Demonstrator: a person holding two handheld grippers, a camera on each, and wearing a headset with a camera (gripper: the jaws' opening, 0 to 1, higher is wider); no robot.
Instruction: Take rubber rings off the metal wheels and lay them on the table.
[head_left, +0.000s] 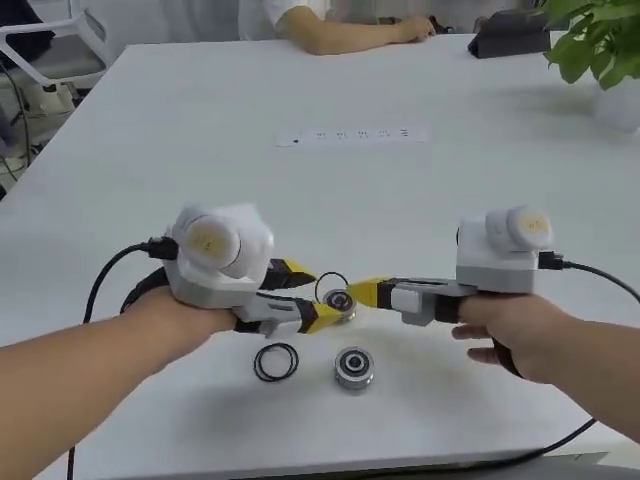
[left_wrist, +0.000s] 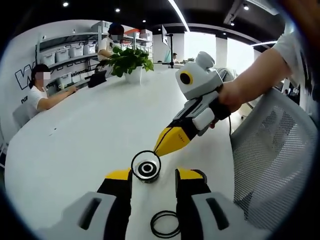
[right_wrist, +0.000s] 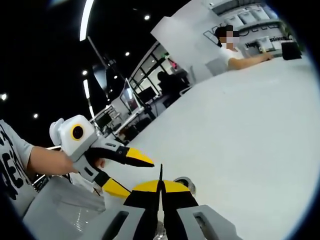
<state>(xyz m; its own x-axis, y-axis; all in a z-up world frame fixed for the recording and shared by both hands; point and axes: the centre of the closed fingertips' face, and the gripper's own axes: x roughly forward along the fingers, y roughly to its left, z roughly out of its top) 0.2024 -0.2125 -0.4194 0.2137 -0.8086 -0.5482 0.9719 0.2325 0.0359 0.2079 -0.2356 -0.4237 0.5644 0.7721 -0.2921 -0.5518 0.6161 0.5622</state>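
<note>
Rubber ring (left_wrist: 146, 151) on this job is thin, light and stretchy; I judge it will snap back or flick away if it slips, so it wants a pinch on a short piece of the band and a pull up and off the rim. The metal wheel (left_wrist: 146, 170) under it looks stiff, heavy for its size and smooth, liable to roll or skid unless it is braced by its sides.

My right gripper (right_wrist: 160, 186) has its jaws pressed together on the band, and a thin black line of rubber rises from between the tips. The ring stands partly lifted above the wheel, just over the table (head_left: 400, 200).

My left gripper (left_wrist: 154, 176) is moderately open around the wheel: one jaw tip touches its side, while the other shows a gap in the left gripper view, so it steadies rather than clamps.

Near my hands, two loose rings (head_left: 275, 361) lie flat beside a second wheel (head_left: 353, 367).
</note>
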